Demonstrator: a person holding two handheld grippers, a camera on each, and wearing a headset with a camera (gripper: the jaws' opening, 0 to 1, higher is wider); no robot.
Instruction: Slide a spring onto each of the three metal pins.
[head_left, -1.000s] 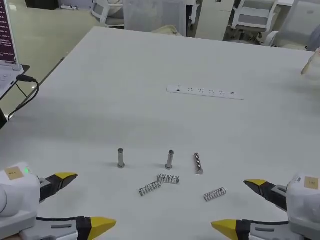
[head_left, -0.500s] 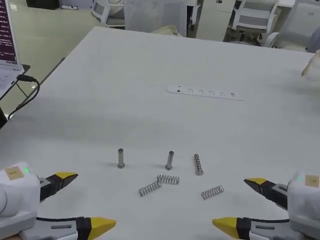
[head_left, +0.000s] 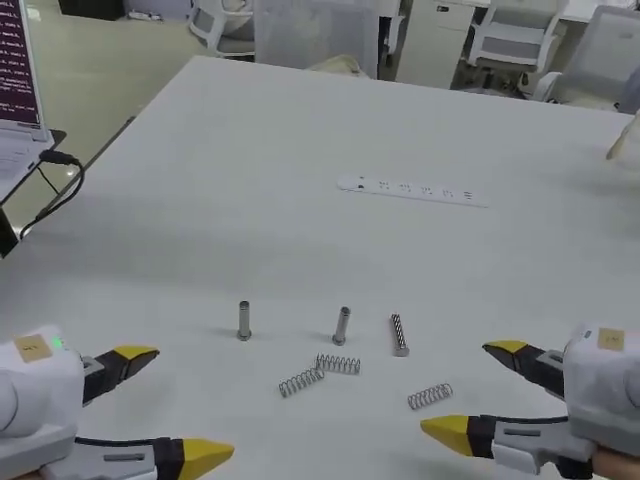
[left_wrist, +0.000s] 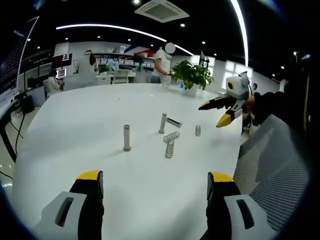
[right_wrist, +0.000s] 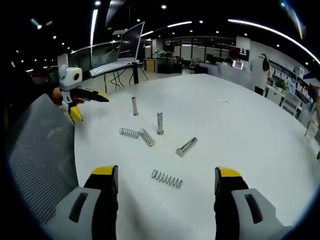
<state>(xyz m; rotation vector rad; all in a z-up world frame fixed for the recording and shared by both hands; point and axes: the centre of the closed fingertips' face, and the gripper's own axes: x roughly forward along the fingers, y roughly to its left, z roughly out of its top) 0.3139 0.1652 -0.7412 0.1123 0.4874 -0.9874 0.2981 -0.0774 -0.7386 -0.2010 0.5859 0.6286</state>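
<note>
Two metal pins (head_left: 243, 320) (head_left: 342, 326) stand upright on the white table (head_left: 300, 200). A third pin (head_left: 398, 334) lies on its side to their right, as the right gripper view shows (right_wrist: 186, 146). Three springs lie loose in front of them: two close together (head_left: 301, 381) (head_left: 338, 364) and one apart at the right (head_left: 429, 397). My left gripper (head_left: 170, 405) is open at the near left, well short of the pins. My right gripper (head_left: 470, 388) is open just right of the lone spring (right_wrist: 167, 178), which lies ahead between its jaws.
A white power strip (head_left: 412, 188) lies flat farther back on the table. A laptop (head_left: 15, 70) and a black cable (head_left: 50, 190) sit off the table's left edge. Office chairs (head_left: 500, 40) stand beyond the far edge.
My right gripper has edged forward and left, closer to the lone spring. The head camera tilted a little. The pins, springs and left gripper have not moved.
</note>
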